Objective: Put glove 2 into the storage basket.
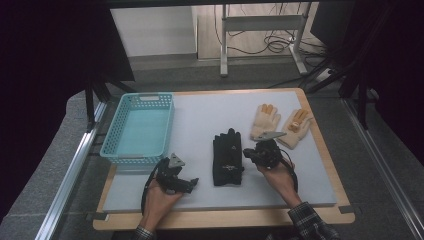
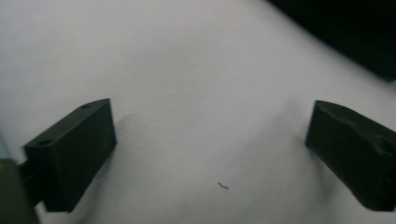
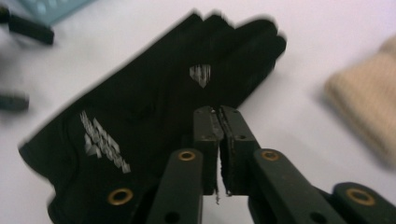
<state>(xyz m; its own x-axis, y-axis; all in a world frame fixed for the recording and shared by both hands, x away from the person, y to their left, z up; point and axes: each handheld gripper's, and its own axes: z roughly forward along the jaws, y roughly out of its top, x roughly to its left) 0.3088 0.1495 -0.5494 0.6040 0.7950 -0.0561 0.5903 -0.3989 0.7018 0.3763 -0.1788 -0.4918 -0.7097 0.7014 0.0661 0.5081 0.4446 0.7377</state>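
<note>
Two claws work over the desk: the right claw, pressed together on nothing, hovers seemingly just above the black glove lying mid-desk, while the left claw gapes wide, empty.

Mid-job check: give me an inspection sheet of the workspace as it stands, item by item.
Surface: pale grey mat on a wood-edged table.
Job's things: black gloves lying flat mid-mat, fingers pointing away from the person; whether one or a stacked pair, cannot tell.
Clutter: two beige gloves at the far right; teal basket at the left, nothing seen inside.
Grippers: left gripper open over bare mat, low to it; right gripper shut, nothing seen between its jaws, at the black gloves' right edge.
Cables: one trails from each gripper; more on the floor behind the table.
Surroundings: grey floor, metal frame legs, dark curtains at the sides.
</note>
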